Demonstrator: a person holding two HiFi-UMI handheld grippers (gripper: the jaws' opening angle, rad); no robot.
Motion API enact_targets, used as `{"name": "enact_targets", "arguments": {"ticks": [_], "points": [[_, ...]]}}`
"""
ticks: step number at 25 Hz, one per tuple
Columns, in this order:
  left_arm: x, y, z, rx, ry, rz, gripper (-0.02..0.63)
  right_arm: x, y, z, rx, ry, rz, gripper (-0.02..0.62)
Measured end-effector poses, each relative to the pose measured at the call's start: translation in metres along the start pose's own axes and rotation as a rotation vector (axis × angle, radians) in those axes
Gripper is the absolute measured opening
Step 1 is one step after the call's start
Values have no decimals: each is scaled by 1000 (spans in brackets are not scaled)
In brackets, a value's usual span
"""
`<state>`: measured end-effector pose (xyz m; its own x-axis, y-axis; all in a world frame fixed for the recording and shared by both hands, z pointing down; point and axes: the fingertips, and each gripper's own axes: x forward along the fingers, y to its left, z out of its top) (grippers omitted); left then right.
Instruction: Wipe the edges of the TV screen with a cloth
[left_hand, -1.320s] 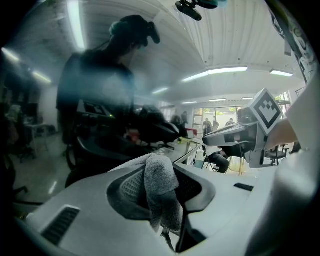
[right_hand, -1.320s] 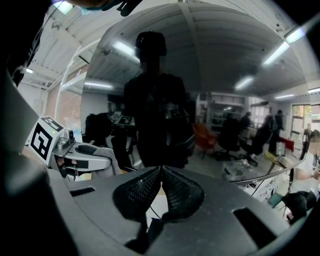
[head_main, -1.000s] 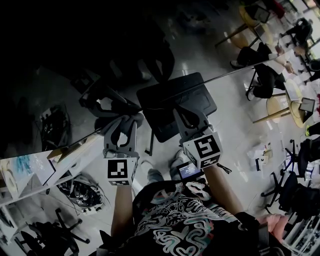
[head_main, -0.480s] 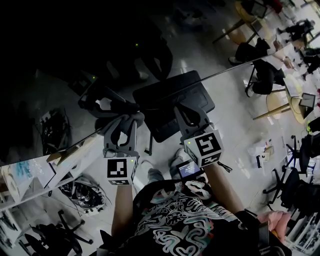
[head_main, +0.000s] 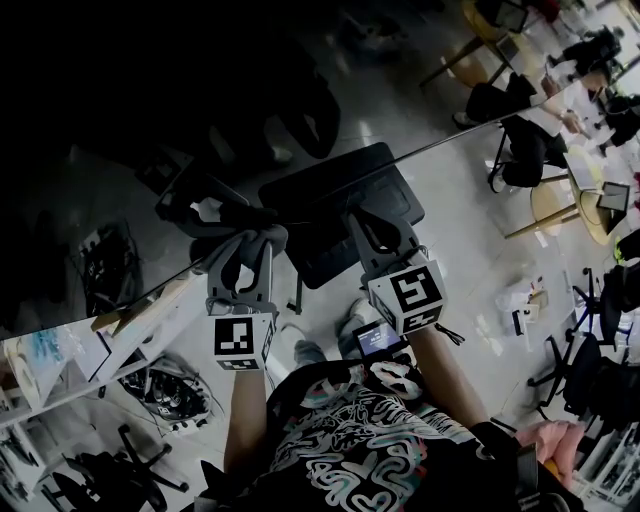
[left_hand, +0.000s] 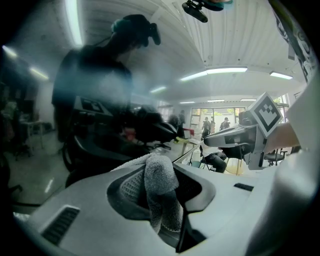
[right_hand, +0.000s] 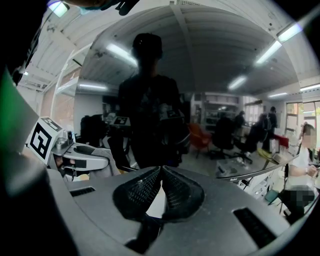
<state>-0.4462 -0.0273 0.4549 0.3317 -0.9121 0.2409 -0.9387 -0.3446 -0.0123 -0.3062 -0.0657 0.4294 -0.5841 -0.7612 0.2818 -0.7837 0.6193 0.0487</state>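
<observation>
The TV screen (head_main: 140, 110) is a dark, reflective pane across the upper left of the head view; its lower edge (head_main: 330, 190) runs diagonally up to the right. My left gripper (head_main: 250, 246) is shut on a grey cloth (head_main: 264, 238) right at that edge. In the left gripper view the cloth (left_hand: 160, 200) bulges out between the jaws of the left gripper (left_hand: 165, 172), close to the screen (left_hand: 100, 100). My right gripper (head_main: 372, 222) sits beside it at the same edge. Its jaws meet with nothing between them (right_hand: 160, 171), facing the screen (right_hand: 150, 100).
A black office chair (head_main: 350, 215) stands below the grippers. A white shelf (head_main: 140, 320) and a cable tangle (head_main: 165, 385) lie lower left. More chairs, round tables (head_main: 555, 215) and seated people fill the right side. The screen's lower bezel (right_hand: 250, 170) shows right of the jaws.
Barely anything differs: the head view has shifted slightly, and both grippers stay at the screen's lower edge, the left one still shut on the cloth.
</observation>
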Motion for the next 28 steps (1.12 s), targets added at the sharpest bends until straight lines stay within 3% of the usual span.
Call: {"name": "enact_targets", "arguments": {"ticks": [19, 28], "points": [[33, -36, 10, 13, 7, -49, 123, -10, -45, -3, 27, -7, -41, 29], [64, -66, 21, 13, 10, -52, 123, -21, -93, -12, 48, -4, -61, 31]]}}
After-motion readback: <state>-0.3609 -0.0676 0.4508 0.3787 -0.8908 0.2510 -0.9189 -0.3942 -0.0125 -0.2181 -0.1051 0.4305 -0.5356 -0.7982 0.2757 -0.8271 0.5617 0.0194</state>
